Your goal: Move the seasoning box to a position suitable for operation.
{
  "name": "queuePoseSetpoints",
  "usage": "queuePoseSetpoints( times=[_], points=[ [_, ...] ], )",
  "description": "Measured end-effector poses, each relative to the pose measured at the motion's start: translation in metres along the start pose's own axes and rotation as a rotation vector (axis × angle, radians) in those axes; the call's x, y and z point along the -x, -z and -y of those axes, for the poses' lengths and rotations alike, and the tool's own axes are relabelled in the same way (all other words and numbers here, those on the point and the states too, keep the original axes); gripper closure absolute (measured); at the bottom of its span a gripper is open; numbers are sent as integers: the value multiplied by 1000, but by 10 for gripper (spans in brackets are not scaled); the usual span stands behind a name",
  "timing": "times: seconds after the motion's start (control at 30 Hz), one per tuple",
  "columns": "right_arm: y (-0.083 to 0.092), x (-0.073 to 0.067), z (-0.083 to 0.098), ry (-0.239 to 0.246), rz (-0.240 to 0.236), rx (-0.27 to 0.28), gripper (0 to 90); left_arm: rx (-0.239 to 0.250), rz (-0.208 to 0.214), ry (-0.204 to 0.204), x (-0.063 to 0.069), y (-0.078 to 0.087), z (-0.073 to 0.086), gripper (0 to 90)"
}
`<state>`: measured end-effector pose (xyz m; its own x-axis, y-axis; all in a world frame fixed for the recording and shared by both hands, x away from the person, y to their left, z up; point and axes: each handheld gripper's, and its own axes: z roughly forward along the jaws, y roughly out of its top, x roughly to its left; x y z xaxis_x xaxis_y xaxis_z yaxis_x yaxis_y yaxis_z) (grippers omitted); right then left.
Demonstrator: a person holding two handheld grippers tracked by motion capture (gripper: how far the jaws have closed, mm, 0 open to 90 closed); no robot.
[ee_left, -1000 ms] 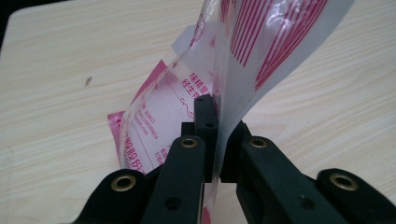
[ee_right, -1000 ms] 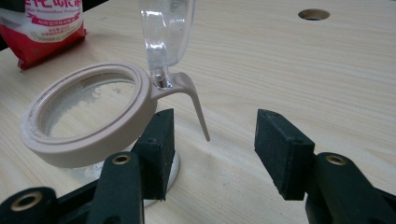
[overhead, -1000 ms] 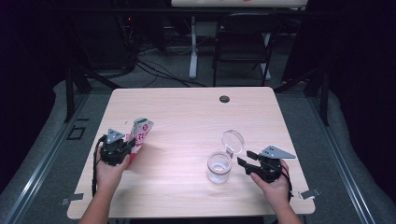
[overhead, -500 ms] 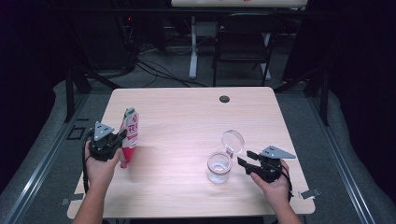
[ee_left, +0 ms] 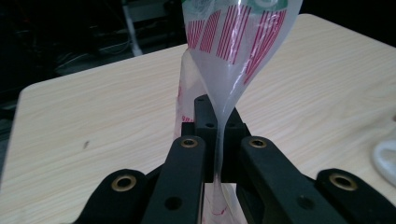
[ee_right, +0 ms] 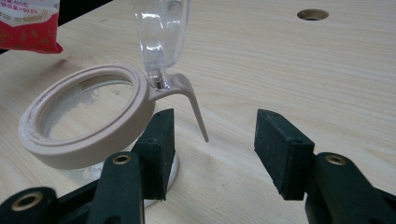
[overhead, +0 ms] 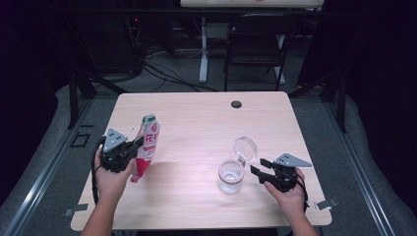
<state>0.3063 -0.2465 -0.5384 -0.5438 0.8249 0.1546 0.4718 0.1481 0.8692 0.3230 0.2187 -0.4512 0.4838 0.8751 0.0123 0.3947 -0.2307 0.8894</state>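
A red and white plastic pouch [overhead: 147,142] hangs upright off the table at the left, pinched at its middle by my left gripper [overhead: 138,146]. In the left gripper view the jaws are shut on the pouch [ee_left: 233,51], and its film is squeezed thin at my left gripper [ee_left: 215,122]. A clear jar [overhead: 230,176] with a beige rim [ee_right: 84,122] stands at the right, its round lid [overhead: 245,148] flipped open and upright. My right gripper [overhead: 256,168] sits just right of the jar, open. The lid's hinge tab [ee_right: 189,100] hangs over my right gripper [ee_right: 215,144], not touching either jaw.
A round cable hole [overhead: 236,104] is in the table near the far edge. The bare wooden tabletop [overhead: 196,132] lies between the two hands. A dark chair [overhead: 255,44] and cables stand beyond the table.
My left gripper has lifted the pouch and swung it from a slant to nearly upright. The right gripper and the jar have not moved.
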Motion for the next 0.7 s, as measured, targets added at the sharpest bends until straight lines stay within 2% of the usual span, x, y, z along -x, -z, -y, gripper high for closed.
queuePoseSetpoints(
  times=[0.07,0.1,0.13,0.17,0.2,0.27,0.3,0.4,0.43,0.47,0.53,0.63,0.7],
  points=[
    [0,0,0,0,0,-1,480,-1,32,-2,7,-1,-2,900],
    [0,0,0,0,0,-1,480,-1,32,-2,7,-1,-2,900],
    [0,0,0,0,0,-1,479,-7,71,-9,14,-3,-4,900],
    [0,0,0,0,0,0,479,-11,88,-20,20,-5,-5,900],
    [0,0,0,0,1,-2,479,-11,88,-20,20,-5,-5,900],
    [0,0,0,-2,2,-3,479,-19,110,-41,30,-7,-6,900],
    [0,0,0,-2,0,-3,479,-27,131,-65,39,-10,-7,900],
    [0,0,0,2,2,-1,479,-33,164,-86,52,-14,-10,900],
    [-1,0,0,1,1,-1,479,-33,164,-86,52,-14,-10,900],
    [-1,0,0,-1,-1,1,479,-34,191,-96,59,-18,-12,900],
    [-1,-1,1,2,1,-2,479,-34,203,-100,63,-20,-13,900],
    [-1,-1,1,2,2,-3,479,-3,268,-110,75,-26,-11,900],
    [-1,0,1,2,4,-4,479,-11,287,-123,83,-31,-6,900]
  ],
)
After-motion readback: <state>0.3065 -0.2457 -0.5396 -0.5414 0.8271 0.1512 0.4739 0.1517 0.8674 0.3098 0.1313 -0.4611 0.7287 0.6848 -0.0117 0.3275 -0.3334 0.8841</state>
